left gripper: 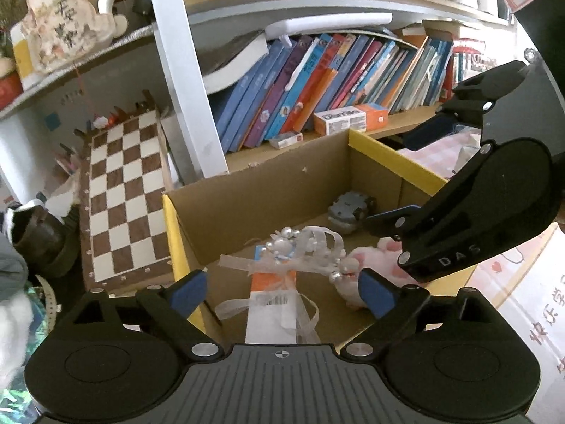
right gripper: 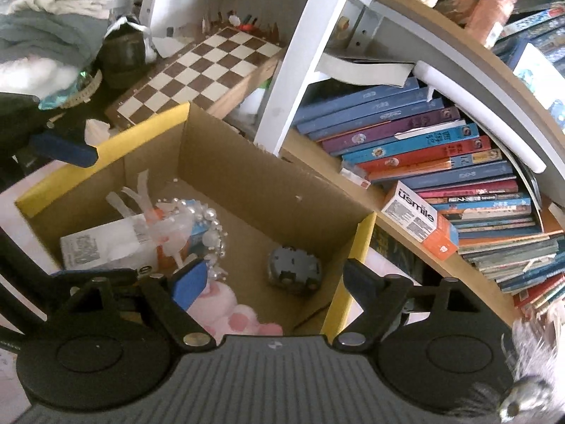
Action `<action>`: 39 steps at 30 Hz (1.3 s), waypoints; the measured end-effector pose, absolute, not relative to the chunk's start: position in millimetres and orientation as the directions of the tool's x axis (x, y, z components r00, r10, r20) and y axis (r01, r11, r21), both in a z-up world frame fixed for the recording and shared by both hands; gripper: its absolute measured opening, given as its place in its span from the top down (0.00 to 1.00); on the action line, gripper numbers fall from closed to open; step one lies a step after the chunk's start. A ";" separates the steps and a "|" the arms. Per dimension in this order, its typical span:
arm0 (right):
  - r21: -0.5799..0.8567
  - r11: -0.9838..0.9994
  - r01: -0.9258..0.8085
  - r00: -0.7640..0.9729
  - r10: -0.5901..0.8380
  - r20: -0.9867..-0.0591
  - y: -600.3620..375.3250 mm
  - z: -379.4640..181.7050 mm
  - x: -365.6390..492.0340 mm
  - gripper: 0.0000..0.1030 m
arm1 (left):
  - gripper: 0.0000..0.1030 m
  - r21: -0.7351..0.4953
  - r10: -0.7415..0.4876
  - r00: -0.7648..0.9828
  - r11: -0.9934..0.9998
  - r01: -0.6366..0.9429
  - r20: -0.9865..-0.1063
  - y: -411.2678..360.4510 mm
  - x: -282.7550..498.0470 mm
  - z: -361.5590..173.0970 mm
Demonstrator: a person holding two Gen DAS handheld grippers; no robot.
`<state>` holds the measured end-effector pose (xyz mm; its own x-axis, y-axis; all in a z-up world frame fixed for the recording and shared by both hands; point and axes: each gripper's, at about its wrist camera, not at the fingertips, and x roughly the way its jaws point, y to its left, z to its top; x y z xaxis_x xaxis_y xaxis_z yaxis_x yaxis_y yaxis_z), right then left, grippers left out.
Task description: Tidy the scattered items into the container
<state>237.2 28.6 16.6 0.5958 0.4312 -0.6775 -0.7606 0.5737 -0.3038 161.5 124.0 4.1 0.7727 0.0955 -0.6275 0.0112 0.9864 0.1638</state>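
We see four things lying in the cardboard box [left gripper: 268, 183]: one white and orange carton [left gripper: 272, 304], one pearl and ribbon headpiece [left gripper: 300, 251], one pink plush toy [left gripper: 370, 265] and one grey toy [left gripper: 348, 210]. The carton's long axis runs from the left tool [left gripper: 280, 295] toward the box's far wall, and the headpiece lies across its far end. The grey toy sits apart in the far corner, with bare cardboard floor between it and the others. The left tool hangs over the box's near edge, its fingers spread wide with nothing between them. The right tool [right gripper: 273, 284] hovers over the yellow-edged rim, equally wide and empty. A chessboard [left gripper: 123, 198] leans just beside the box, books [left gripper: 317, 84] behind.
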 end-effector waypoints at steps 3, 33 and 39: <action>-0.280 0.599 -0.750 0.601 0.442 -0.666 18.8 22.3 229.3 0.18 | 0.06 0.176 0.110 0.786 0.984 -0.001 -0.608 121.1 150.7 10.9; -0.129 0.787 -0.603 0.639 0.381 -0.668 -88.4 1.1 153.3 0.00 | 0.04 0.140 0.070 0.787 0.990 0.021 -0.613 77.4 73.4 6.3; -0.108 0.817 -0.566 0.640 0.352 -0.683 -101.9 -8.8 137.0 0.00 | 0.04 0.118 0.052 0.789 0.993 0.026 -0.612 69.8 64.9 2.6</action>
<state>137.0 -101.9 -8.8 0.6398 0.3523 -0.6831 -0.5659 0.8173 -0.1085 64.9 69.8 2.6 0.7894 0.0524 -0.6116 0.0255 0.9927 0.1180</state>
